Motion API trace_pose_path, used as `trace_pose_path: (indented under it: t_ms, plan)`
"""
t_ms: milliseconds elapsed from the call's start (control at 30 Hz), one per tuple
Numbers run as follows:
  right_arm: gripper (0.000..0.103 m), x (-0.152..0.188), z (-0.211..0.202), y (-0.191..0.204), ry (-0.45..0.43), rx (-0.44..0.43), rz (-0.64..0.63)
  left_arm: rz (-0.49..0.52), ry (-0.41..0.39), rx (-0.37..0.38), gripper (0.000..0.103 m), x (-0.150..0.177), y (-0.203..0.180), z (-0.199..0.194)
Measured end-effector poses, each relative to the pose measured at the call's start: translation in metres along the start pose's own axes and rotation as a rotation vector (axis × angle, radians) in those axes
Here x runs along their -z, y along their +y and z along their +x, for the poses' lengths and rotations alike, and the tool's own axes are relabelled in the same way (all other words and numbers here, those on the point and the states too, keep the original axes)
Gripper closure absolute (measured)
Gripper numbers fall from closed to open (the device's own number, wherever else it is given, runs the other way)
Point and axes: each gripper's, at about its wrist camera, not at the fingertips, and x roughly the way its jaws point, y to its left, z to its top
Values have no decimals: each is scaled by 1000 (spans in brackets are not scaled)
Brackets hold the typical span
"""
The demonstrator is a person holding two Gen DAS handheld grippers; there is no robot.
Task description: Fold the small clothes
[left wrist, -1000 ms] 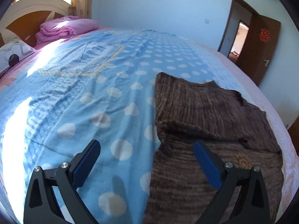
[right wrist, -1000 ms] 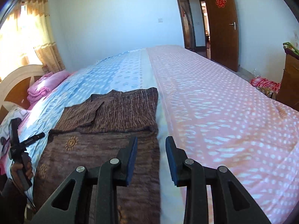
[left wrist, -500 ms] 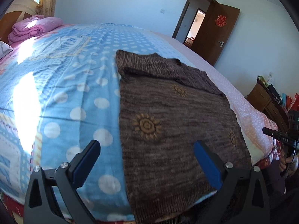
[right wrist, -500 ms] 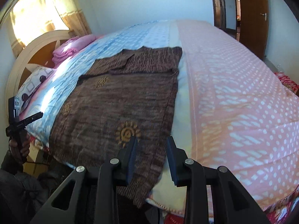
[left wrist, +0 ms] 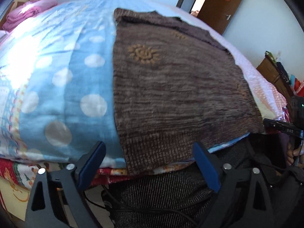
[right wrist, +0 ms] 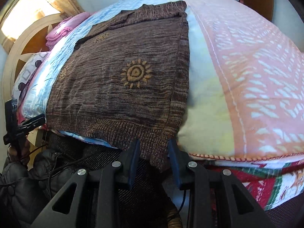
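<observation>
- A folded pink blanket (left wrist: 31, 11) sits at the far left of the bed beside a curved wooden headboard (right wrist: 22, 47); a patterned pillow (right wrist: 28, 70) lies just in front of it.
- A light blue bedspread (left wrist: 62, 72) with white polka dots covers the left part of the bed, sunlit on its left, soft and lightly creased.
- The left gripper (left wrist: 150, 163) hangs low at the near edge of the bed, angled slightly up across the mattress, its blue-padded black fingers spread wide and holding nothing; the left corner of the sweater's hem lies between them, untouched.
- The brown knitted sweater (left wrist: 171, 87) lies flat, hem draped over the near edge, its far part folded over. The knit is streaked dark and tan, ribbed at the hem, with mustard sun motifs (right wrist: 135, 74).
- The right gripper (right wrist: 153, 161) is level with the near edge at the sweater's right hem corner, its fingers set narrowly to either side of the hanging ribbed cloth; whether the pads press it cannot be told.
- A pink quilt (right wrist: 256, 66) with pale dashes covers the bed's right half, edged with stitching.
- A dark wooden door (left wrist: 222, 5) with a red ornament stands far right.
</observation>
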Motion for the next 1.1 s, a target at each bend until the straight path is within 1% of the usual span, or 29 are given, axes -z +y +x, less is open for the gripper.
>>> trace_pose_path:
  t_ms: [100, 133, 167, 200, 233, 300, 367, 400, 467, 567, 633, 767, 867, 933, 1000, 1033, 1067, 1100]
  plan:
    - [71, 2, 7, 0, 28, 1, -4, -82, 46, 37, 25, 5, 12, 10]
    - [71, 3, 8, 0, 34, -4, -3, -112, 58, 51, 32, 7, 16, 13]
    - [71, 3, 10, -1, 41, -16, 5, -133, 66, 59, 35, 8, 19, 15]
    - [71, 4, 12, -3, 43, -30, 14, -148, 65, 65, 35, 9, 21, 16]
    - [71, 4, 12, -4, 39, -40, 19, -153, 58, 70, 35, 9, 21, 15]
    - [71, 4, 14, -5, 32, -53, 27, -153, 43, 92, 41, 10, 20, 13]
    - [71, 6, 15, -3, 29, -46, 16, -154, 36, 115, 51, 11, 19, 12]
    - [71, 6, 16, -2, 30, -42, 12, -156, 37, 120, 53, 12, 19, 13]
    - [71, 6, 18, 0, 35, -40, 9, -149, 45, 120, 61, 12, 15, 17]
    - [71, 6, 18, 2, 51, -19, 7, -133, 38, 104, 61, 15, 13, 16]
    - [71, 4, 14, 0, 56, -2, 24, -130, 41, 106, 61, 12, 11, 15]
    - [71, 0, 8, 1, 54, 76, 70, -169, 51, 131, 61, 10, 17, 17]
    - [71, 1, 17, 4, 74, 121, 68, -184, 46, 144, 61, 11, 20, 19]
    - [71, 1, 23, 7, 73, 148, 51, -190, 45, 148, 61, 12, 22, 20]
    - [71, 0, 25, 5, 53, 135, 50, -194, 42, 148, 61, 11, 21, 21]
    - [72, 0, 25, 4, 45, 126, 48, -191, 40, 144, 61, 11, 21, 21]
    - [76, 0, 25, 2, 44, 120, 46, -183, 39, 137, 63, 11, 19, 21]
    - [93, 1, 25, -1, 45, 108, 49, -167, 35, 122, 66, 11, 17, 21]
